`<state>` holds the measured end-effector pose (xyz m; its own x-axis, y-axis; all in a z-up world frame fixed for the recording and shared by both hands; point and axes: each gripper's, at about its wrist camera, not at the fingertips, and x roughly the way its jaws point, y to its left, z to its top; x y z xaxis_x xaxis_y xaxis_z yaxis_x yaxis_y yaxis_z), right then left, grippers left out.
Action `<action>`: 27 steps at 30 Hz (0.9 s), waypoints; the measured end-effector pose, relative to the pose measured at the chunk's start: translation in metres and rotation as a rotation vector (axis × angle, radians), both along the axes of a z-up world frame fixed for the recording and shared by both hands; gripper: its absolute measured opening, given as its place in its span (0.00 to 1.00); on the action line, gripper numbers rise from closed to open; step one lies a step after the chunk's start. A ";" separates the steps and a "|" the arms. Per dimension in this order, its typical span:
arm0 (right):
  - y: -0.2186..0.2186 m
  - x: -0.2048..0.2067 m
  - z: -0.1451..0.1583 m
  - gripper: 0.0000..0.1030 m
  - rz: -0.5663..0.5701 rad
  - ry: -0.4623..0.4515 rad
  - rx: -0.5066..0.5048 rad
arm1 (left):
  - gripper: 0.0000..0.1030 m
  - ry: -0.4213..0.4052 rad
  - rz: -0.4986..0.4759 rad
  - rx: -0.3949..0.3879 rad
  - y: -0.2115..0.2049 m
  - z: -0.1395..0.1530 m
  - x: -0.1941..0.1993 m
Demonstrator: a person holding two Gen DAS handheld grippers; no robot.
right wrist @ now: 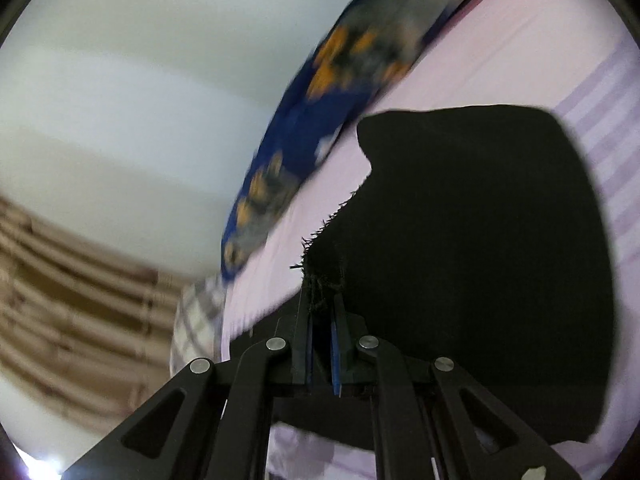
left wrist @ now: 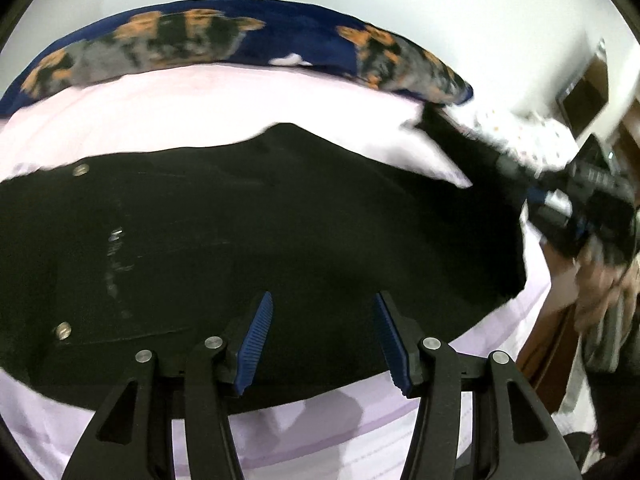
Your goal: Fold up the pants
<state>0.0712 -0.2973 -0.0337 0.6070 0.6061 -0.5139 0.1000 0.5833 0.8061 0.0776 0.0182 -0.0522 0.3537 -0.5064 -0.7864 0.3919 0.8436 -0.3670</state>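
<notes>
Black pants (left wrist: 260, 232) lie spread on a pink bed sheet (left wrist: 180, 108), with metal buttons showing at the left. My left gripper (left wrist: 323, 300) hovers over the pants near their front edge. It is open, and nothing sits between its blue pads (left wrist: 256, 344). At the right, my right gripper (left wrist: 508, 168) holds a lifted strip of the black cloth. In the right wrist view, the right gripper (right wrist: 322, 300) is shut on the frayed hem of the pants (right wrist: 480, 240), and the cloth rises from the sheet (right wrist: 500, 60) to the fingers.
A blue blanket with orange and grey patches (left wrist: 240, 40) lies along the bed's far side, next to a white wall. A person's hand (left wrist: 600, 292) holds the right gripper near wooden furniture (left wrist: 584, 92). Beige curtains (right wrist: 60, 260) and a checked pillow (right wrist: 196, 320) lie beyond the bed's end.
</notes>
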 end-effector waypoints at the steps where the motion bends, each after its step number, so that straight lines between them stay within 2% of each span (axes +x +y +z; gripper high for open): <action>1: 0.016 0.002 -0.005 0.08 0.040 0.016 -0.014 | 0.52 0.000 0.013 -0.006 0.006 0.000 0.000; 5: 0.069 0.001 -0.033 0.08 0.186 0.095 -0.104 | 0.52 0.014 0.044 -0.044 0.022 0.001 0.000; 8: 0.089 -0.003 -0.051 0.08 0.241 0.145 -0.168 | 0.52 0.026 0.039 -0.071 0.025 0.001 0.001; 10: 0.093 -0.002 -0.057 0.09 0.258 0.144 -0.213 | 0.52 0.034 0.028 -0.091 0.022 0.002 0.002; 13: 0.097 -0.006 -0.055 0.14 0.277 0.138 -0.226 | 0.52 0.052 0.006 -0.130 0.020 0.004 0.003; 14: 0.097 -0.008 -0.053 0.18 0.277 0.136 -0.221 | 0.52 0.066 0.000 -0.145 0.017 0.003 0.004; 15: 0.096 -0.009 -0.050 0.29 0.281 0.138 -0.212 | 0.52 0.079 -0.004 -0.157 0.015 0.003 0.007; 17: 0.084 -0.016 -0.039 0.40 0.249 0.108 -0.189 | 0.52 0.114 -0.014 -0.195 0.011 0.001 0.009; 22: 0.041 -0.045 -0.012 0.44 0.063 0.049 -0.176 | 0.52 0.227 -0.027 -0.287 0.005 -0.010 0.014; 27: 0.005 -0.062 -0.013 0.45 -0.075 0.053 -0.122 | 0.52 0.335 -0.025 -0.315 -0.006 -0.027 0.019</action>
